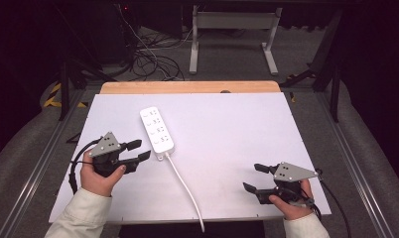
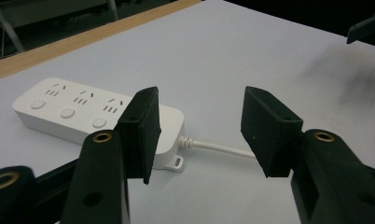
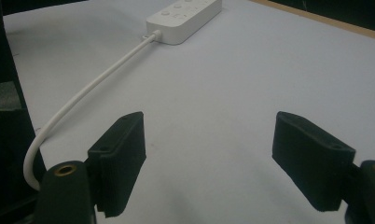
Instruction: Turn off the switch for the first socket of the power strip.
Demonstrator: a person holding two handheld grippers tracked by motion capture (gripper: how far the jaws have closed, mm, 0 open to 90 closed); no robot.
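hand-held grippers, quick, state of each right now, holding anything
Left hand-held gripper: open, holding nothing, jaws near the cord end of the power strip.
Right hand-held gripper: open, holding nothing, over the bare white table.

We see the power strip point(image 1: 157, 129) lying on the table point(image 1: 227, 129), left of centre, its cord point(image 1: 186, 189) running back to the near edge. The left gripper point(image 1: 138, 150) sits just beside the strip's near end; the right gripper point(image 1: 253, 177) is well apart at the near right.
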